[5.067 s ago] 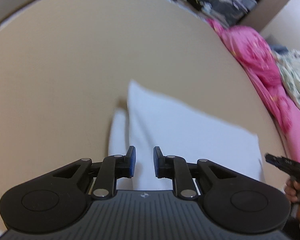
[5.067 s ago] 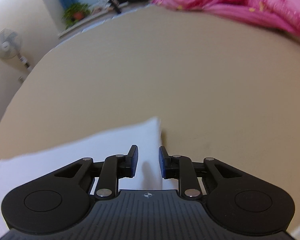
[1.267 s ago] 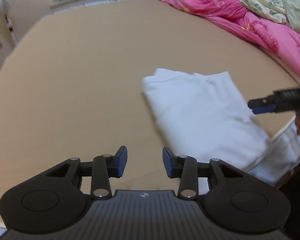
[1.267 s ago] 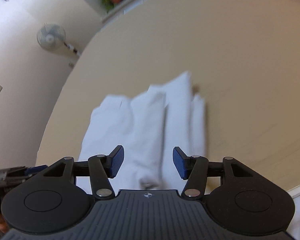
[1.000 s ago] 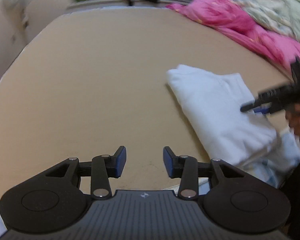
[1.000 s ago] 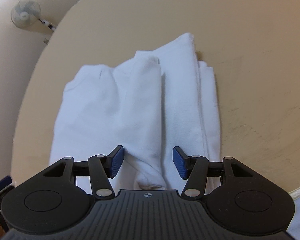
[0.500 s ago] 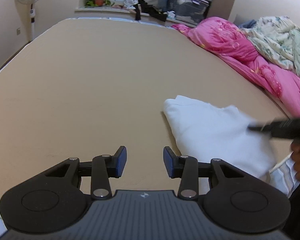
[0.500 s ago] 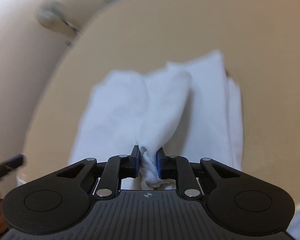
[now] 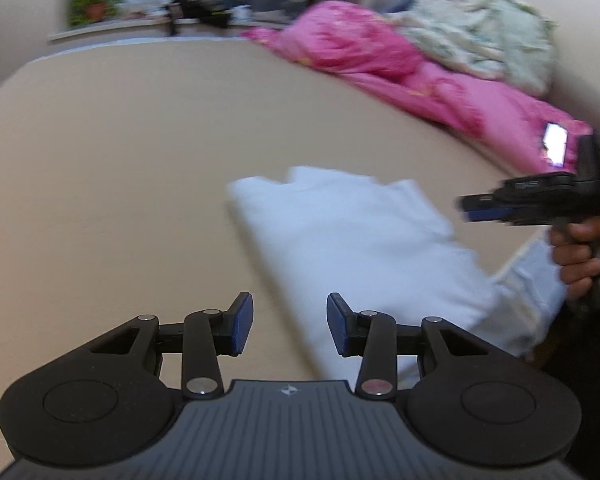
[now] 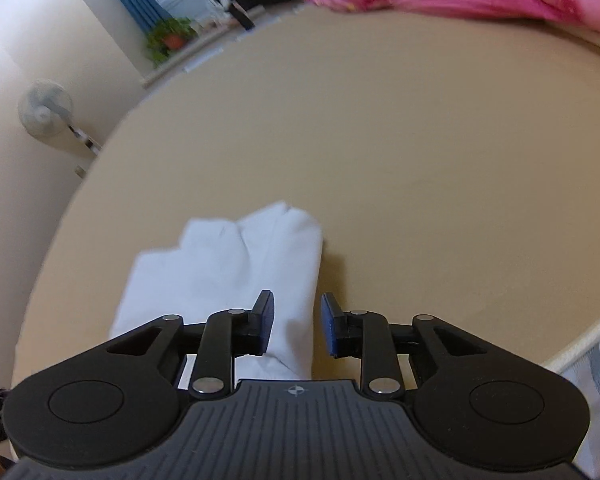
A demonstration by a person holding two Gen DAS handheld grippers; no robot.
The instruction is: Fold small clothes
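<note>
Both grippers, left [image 9: 290, 322] and right [image 10: 296, 328], hung released beside the folded white garment [image 10: 236, 264], apparently awaiting one more fold.

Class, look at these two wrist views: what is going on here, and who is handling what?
A person holds a gripper in each hand over a tan surface, folding a small white garment. The garment lies folded into a narrow bundle near the surface's edge. Both the left gripper and the right gripper are open and hold nothing; the right one hovers just above the garment. A pink blanket is heaped at the far side.
</note>
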